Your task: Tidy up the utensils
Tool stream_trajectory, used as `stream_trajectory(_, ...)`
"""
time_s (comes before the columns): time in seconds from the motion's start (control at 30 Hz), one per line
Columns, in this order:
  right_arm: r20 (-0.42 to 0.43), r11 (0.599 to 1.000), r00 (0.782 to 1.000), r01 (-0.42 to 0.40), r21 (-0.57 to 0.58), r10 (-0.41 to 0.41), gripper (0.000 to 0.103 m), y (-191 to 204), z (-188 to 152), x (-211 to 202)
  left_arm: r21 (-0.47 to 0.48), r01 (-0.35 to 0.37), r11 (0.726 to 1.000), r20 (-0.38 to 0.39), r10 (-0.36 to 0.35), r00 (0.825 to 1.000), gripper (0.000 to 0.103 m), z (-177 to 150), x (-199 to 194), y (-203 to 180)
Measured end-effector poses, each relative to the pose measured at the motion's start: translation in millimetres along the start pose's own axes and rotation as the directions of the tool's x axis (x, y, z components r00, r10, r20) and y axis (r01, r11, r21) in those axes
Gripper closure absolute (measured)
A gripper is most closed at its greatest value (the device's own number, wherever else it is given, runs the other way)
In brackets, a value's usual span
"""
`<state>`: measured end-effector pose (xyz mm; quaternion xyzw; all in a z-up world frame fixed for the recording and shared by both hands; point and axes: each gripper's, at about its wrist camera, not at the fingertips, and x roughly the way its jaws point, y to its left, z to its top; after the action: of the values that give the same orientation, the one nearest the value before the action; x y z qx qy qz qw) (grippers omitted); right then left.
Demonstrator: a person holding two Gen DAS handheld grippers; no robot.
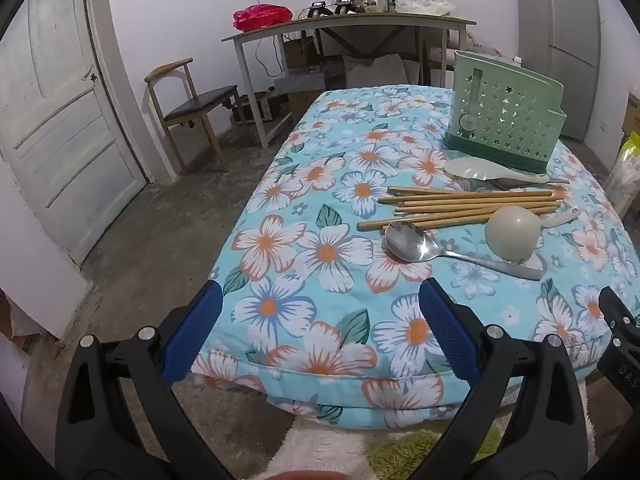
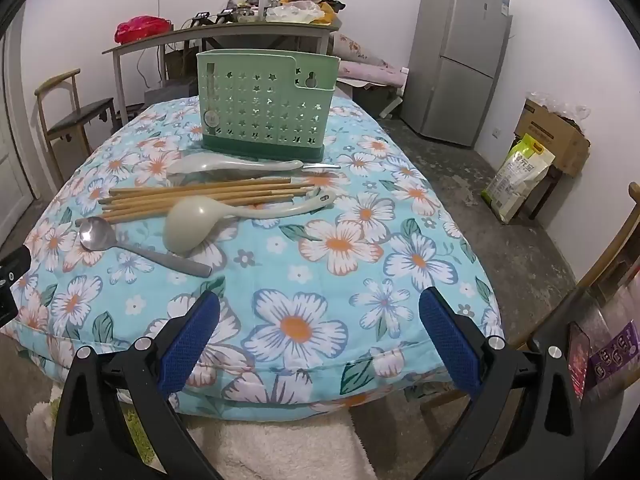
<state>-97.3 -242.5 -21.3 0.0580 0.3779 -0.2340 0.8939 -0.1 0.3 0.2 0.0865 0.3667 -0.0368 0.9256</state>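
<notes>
A green perforated utensil holder [image 2: 266, 106] stands upright at the far side of the floral-covered table [image 2: 320, 280]; it also shows in the left wrist view [image 1: 506, 114]. In front of it lie a pale rice paddle [image 2: 224, 167], several bamboo chopsticks [image 2: 192, 197], a pale ladle [image 2: 200, 220] and a steel spoon with a grey handle [image 2: 120, 242]. The left view shows the spoon [image 1: 412, 242], ladle [image 1: 514, 232] and chopsticks [image 1: 468, 206]. My left gripper [image 1: 320, 316] and right gripper [image 2: 320, 316] are both open and empty near the front edge, short of the utensils.
A cluttered desk [image 2: 224, 32] and a wooden chair [image 1: 188, 108] stand behind the table. A white door [image 1: 60, 120] is at left. A grey fridge [image 2: 460, 56], a cardboard box [image 2: 556, 136] and a yellow bag [image 2: 516, 176] are at right.
</notes>
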Motion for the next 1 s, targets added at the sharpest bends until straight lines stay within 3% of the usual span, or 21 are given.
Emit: stream_trajectory(1.0, 0.004, 1.000, 1.000, 0.004, 0.010, -0.004, 0.006, -3.3, -0.9, -0.7, 0.006, -0.016, 1.000, -0.041, 0.017, 0.999, 0.008, -2.9, 8.4, -3.9)
